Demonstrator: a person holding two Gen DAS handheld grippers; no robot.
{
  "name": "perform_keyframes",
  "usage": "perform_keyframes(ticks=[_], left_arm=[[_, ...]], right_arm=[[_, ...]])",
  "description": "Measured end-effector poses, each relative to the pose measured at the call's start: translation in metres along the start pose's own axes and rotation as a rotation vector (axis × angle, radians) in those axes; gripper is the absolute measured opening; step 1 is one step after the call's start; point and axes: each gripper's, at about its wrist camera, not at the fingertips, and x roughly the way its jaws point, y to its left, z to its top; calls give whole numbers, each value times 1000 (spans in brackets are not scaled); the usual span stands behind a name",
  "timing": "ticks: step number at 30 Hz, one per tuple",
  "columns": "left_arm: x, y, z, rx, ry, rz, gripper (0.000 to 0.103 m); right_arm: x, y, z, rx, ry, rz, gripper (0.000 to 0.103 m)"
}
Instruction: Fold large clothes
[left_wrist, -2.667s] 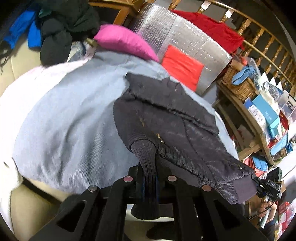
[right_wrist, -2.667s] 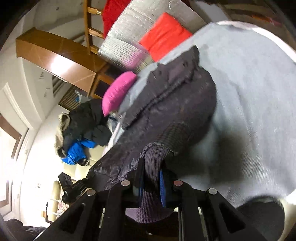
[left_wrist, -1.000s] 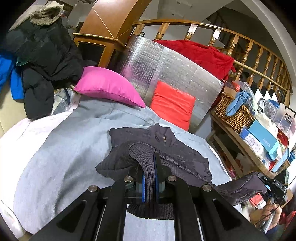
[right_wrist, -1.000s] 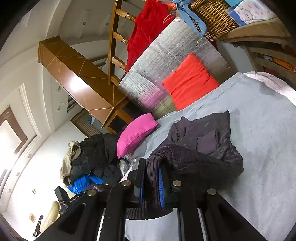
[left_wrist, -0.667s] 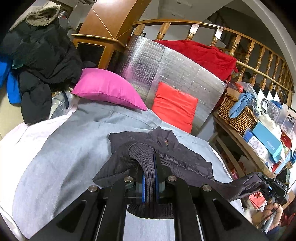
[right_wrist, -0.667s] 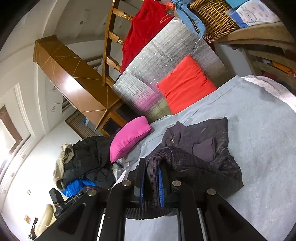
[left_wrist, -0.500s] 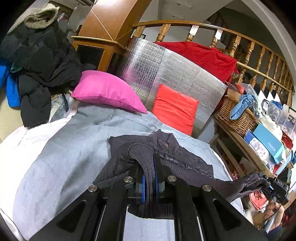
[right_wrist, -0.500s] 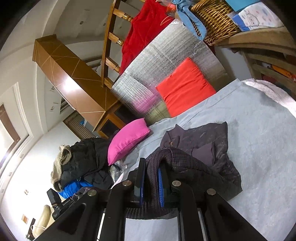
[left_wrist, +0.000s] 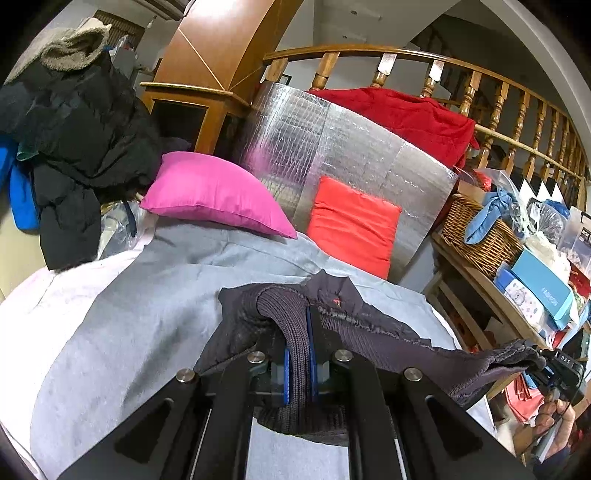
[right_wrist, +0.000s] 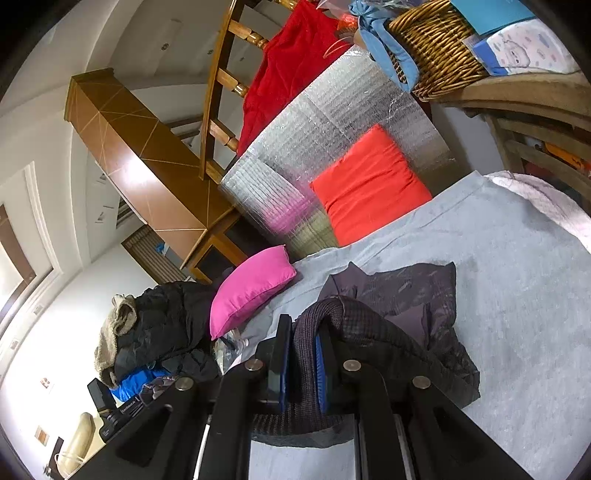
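Observation:
A dark quilted jacket (left_wrist: 373, 332) with ribbed knit hem lies partly on the grey bed cover (left_wrist: 129, 332) and is lifted at its near edge. My left gripper (left_wrist: 297, 354) is shut on the ribbed hem. My right gripper (right_wrist: 303, 365) is shut on the ribbed hem at the other end, and the jacket (right_wrist: 417, 295) folds back over itself beyond it. The right gripper also shows far right in the left wrist view (left_wrist: 543, 365), holding the stretched hem. The jacket collar points toward the red cushion.
A pink pillow (left_wrist: 214, 195) and a red cushion (left_wrist: 351, 225) lie at the bed's far end against a silver foil panel (left_wrist: 332, 147). A pile of dark coats (left_wrist: 74, 122) sits left. A wicker basket (left_wrist: 480, 236) and boxes fill shelves right.
Both grippers have carried the hem up and forward toward the collar, so the jacket's lower half now folds over its upper half. Both stay shut on the hem.

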Motion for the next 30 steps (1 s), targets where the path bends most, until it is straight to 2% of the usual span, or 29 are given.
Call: perform_keyframes(ticks=[30], left_arm=[[72, -11, 39, 94, -13, 68, 8]], right_arm=[[64, -6, 55, -44, -3, -61, 9]])
